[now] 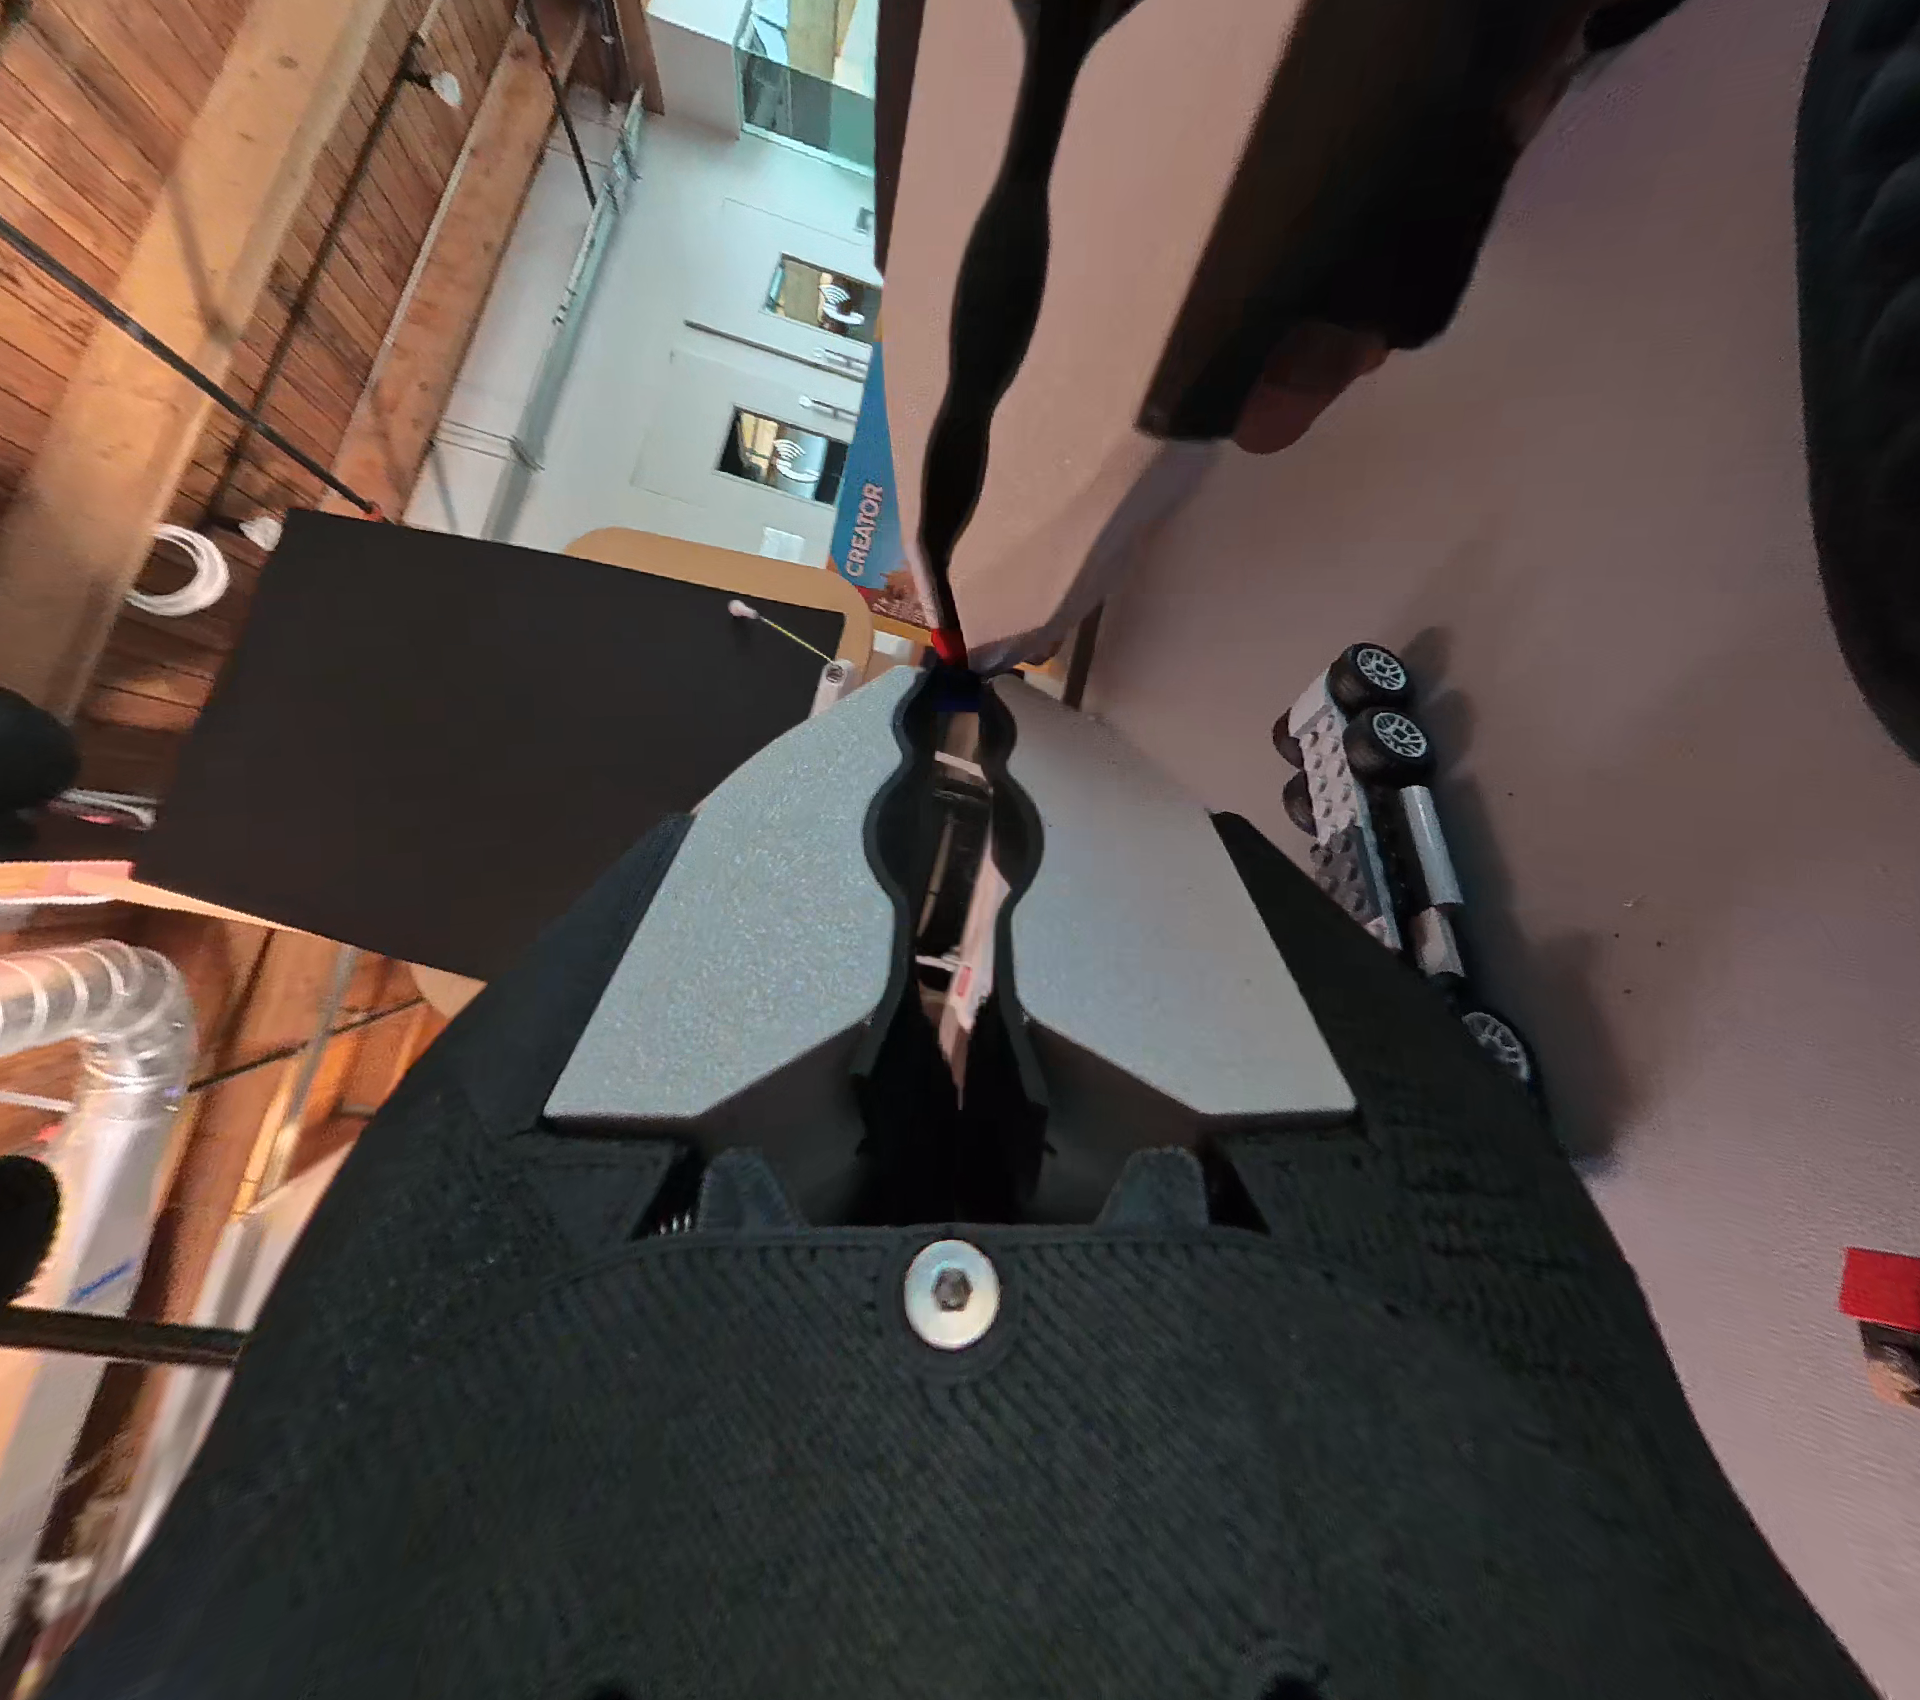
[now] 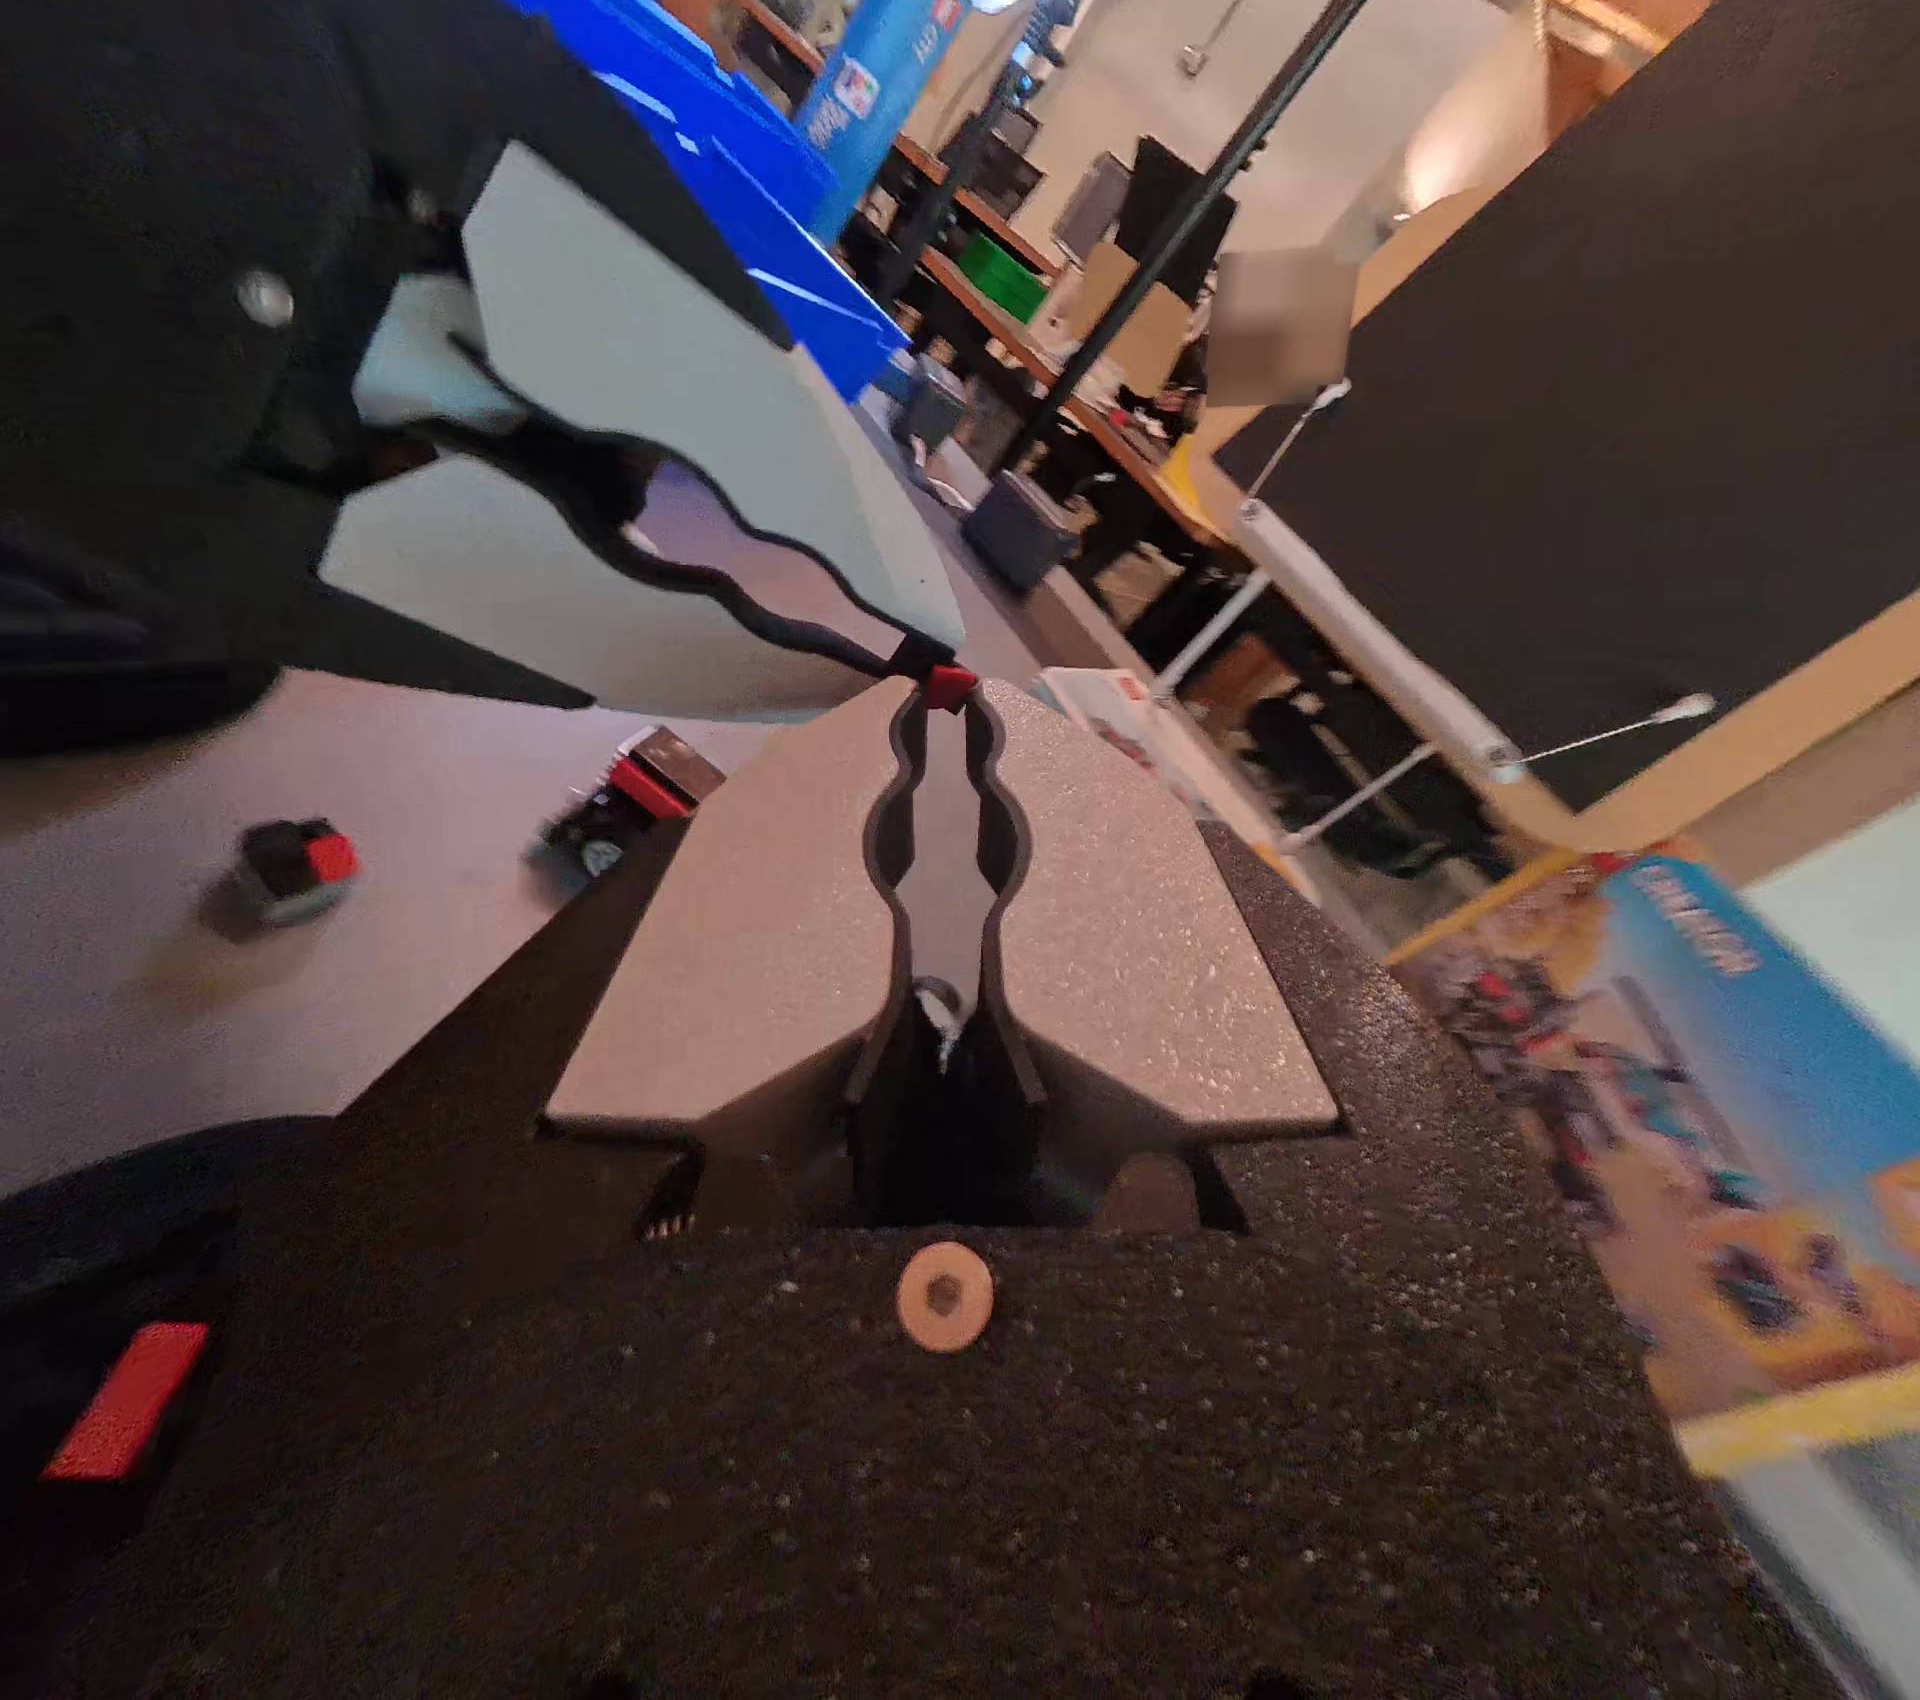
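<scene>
In the left wrist view my left gripper (image 1: 956, 686) is shut on a small dark blue brick (image 1: 956, 696) at its fingertips. My right gripper (image 1: 948, 634) comes in from above, tip to tip with it, pinching a small red brick (image 1: 943, 642) that touches the blue one. In the right wrist view my right gripper (image 2: 945, 700) is shut on the red brick (image 2: 948, 684). The left gripper (image 2: 914, 655) reaches in from the left with its dark brick (image 2: 914, 653) pressed against the red one. Both are held above the pale table (image 1: 1507, 611).
A grey and white brick vehicle with wheels (image 1: 1371, 819) lies on the table to the right. Small red and black builds (image 2: 296, 866) (image 2: 644, 783) sit on the table. A toy box (image 2: 1714, 1131) stands at right, black panels (image 2: 1662, 300) behind, and a hand (image 1: 1320, 393) holds the right gripper. Both grippers' tips are close together, under 4 cm apart.
</scene>
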Tool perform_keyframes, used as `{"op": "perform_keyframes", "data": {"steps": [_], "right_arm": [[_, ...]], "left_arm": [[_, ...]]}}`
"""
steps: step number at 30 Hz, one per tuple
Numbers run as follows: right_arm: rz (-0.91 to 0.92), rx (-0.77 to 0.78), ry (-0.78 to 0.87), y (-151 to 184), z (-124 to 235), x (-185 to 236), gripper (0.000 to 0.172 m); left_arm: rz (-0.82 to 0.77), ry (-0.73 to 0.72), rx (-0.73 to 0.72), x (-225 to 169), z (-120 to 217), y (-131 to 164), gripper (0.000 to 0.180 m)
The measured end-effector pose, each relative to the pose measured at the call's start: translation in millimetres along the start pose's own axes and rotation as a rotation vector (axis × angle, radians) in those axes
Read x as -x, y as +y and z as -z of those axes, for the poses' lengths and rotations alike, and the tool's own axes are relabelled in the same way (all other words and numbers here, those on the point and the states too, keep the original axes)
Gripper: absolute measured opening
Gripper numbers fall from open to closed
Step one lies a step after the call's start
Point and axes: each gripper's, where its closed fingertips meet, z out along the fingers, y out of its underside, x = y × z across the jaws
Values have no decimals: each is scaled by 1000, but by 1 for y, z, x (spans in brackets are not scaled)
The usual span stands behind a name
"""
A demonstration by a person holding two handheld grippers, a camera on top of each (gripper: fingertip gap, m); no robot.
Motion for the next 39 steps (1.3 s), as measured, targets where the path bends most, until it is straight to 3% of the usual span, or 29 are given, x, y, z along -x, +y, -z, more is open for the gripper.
{"op": "perform_keyframes", "data": {"steps": [5,9,11,16,26,34,37,39], "right_arm": [[196,53,71,2,-1,0,6],[160,30,59,0,0,0,6],[172,20,68,-1,1,-2,14],[295,51,38,3,1,3,11],[374,72,-72,9,9,11,8],[501,52,44,3,7,7,7],[457,29,40,1,8,6,7],[362,-33,44,-7,12,1,7]], "left_arm": [[53,35,19,-2,-1,3,8],[57,39,9,-1,0,2,8],[26,40,11,-2,0,2,8],[-14,68,4,-8,0,2,8],[-72,126,-41,-19,2,-4,8],[352,246,-25,-16,1,1,8],[566,323,-56,-14,2,0,8],[618,326,-63,-11,2,3,8]]}}
